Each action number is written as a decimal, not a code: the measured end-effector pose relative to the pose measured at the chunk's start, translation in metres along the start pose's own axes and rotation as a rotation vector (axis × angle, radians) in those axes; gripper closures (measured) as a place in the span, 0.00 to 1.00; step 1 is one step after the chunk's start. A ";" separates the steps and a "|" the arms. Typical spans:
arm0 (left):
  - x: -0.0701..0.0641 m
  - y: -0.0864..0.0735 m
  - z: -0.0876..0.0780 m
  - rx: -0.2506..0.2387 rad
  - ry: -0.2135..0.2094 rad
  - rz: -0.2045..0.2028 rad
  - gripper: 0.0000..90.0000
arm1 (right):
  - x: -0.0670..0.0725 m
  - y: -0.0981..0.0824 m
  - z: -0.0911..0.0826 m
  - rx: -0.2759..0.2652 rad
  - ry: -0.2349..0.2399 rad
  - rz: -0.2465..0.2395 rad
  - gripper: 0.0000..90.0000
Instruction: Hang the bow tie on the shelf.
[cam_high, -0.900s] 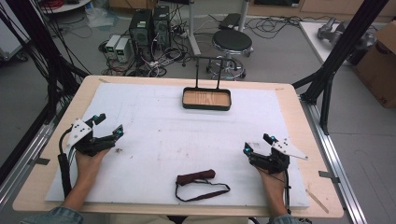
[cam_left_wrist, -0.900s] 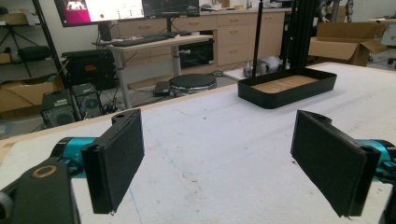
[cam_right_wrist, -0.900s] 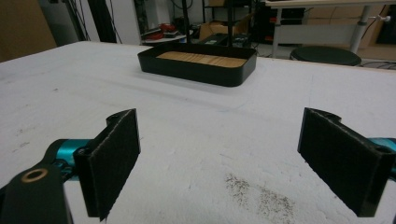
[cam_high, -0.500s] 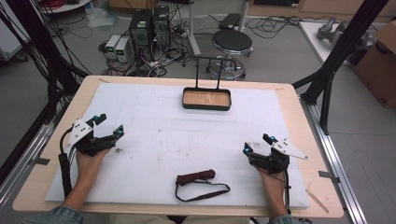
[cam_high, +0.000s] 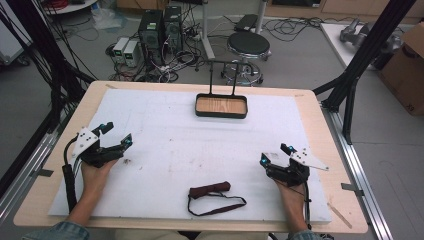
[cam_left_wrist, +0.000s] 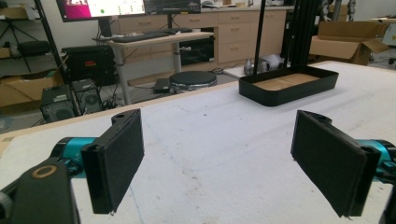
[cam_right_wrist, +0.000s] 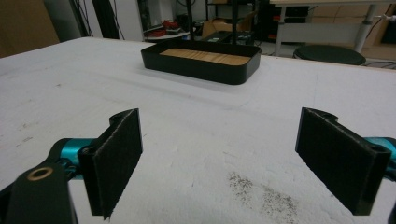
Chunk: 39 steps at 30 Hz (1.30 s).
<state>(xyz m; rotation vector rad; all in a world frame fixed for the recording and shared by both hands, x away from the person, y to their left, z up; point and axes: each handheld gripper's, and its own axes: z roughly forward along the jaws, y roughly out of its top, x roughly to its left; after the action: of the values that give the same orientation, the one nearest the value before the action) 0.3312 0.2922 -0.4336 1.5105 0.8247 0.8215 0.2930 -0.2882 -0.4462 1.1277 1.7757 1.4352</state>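
- With both jaws spread wide, my left gripper (cam_high: 114, 141) and right gripper (cam_high: 276, 154) rest empty on the surface (cam_high: 170, 130).
- Folded umbrella (cam_high: 210, 189) lies between them, near edge; tray (cam_high: 221, 106) sits far.
- I'd probably grab the umbrella mid-body, squarely.

A wooden table (cam_high: 320, 107) is covered by a white sheet (cam_high: 165, 135); a black tray (cam_high: 221, 106) is set far centre, a maroon strapped bundle (cam_high: 210, 190) near.

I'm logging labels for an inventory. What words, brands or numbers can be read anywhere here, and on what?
None can be read.
The monitors show coloured windows, text too blurred to read.
The cardboard box has dark marks, too small to read.
The tray and both grippers carry no visible lettering.
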 end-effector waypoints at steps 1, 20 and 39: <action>0.000 0.000 0.000 0.001 0.000 -0.001 0.19 | 0.000 0.000 0.000 0.000 0.008 -0.006 0.18; 0.000 -0.001 0.001 0.002 0.000 -0.008 0.19 | 0.008 0.016 0.001 -0.027 0.188 0.021 0.19; 0.000 -0.001 0.001 0.002 -0.004 -0.009 0.19 | 0.088 0.032 0.040 0.110 0.621 -0.111 0.31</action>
<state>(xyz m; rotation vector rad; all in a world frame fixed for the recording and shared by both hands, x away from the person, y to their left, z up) 0.3323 0.2920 -0.4346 1.5088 0.8293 0.8105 0.2938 -0.1894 -0.4192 0.6476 2.3147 1.7598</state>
